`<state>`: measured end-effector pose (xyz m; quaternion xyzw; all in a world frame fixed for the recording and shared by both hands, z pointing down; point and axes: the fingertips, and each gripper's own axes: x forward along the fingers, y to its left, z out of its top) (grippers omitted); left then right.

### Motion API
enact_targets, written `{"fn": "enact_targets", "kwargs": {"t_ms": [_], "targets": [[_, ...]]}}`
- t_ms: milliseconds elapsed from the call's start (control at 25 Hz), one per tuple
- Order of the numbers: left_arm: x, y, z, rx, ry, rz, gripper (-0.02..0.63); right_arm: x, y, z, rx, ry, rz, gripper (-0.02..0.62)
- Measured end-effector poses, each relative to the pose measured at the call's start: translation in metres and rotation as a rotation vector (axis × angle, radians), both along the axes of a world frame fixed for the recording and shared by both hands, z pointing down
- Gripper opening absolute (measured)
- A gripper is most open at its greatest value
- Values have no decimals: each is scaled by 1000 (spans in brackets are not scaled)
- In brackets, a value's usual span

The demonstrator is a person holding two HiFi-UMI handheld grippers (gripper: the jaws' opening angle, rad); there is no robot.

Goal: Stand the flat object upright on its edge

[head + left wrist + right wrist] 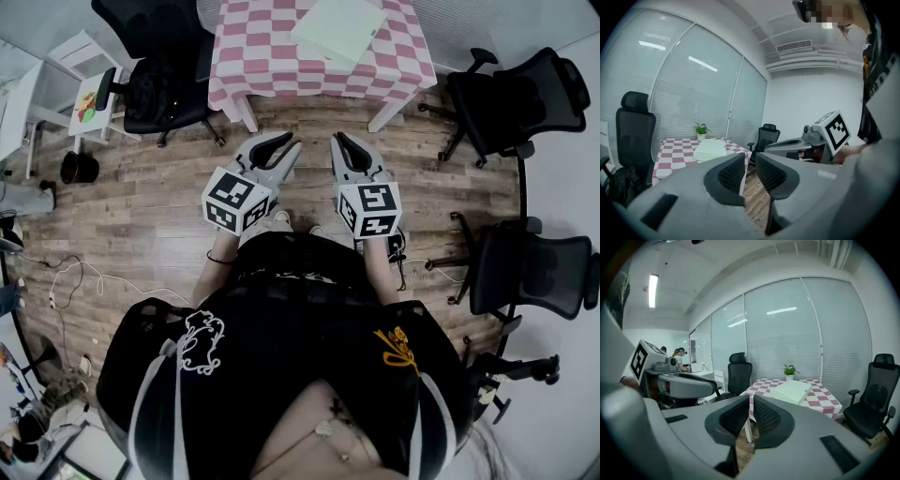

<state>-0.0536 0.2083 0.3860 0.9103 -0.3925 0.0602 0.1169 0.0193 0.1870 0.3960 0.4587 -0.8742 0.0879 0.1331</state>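
The head view looks steeply down from the person's head onto the brown wooden plank floor [141, 216]. The left tongs [284, 142] and right tongs [339, 141] sit close below it, and the pink-and-white checked surface [272, 56] lies farther off at the top edge. Each gripper view rides low behind its own tongs and faces almost level across the room toward that surface. All three views share the surface and the pale flat rectangular box [339, 28] lying on it. The left gripper view also catches the right tongs at its right side.
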Motion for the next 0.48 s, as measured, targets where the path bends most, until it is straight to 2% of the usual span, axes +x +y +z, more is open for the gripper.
{"fn": "enact_targets", "kwargs": {"t_ms": [480], "targets": [[-42, -4, 12, -16, -20, 29, 84, -39, -5, 11, -17, -40, 27, 34]]}}
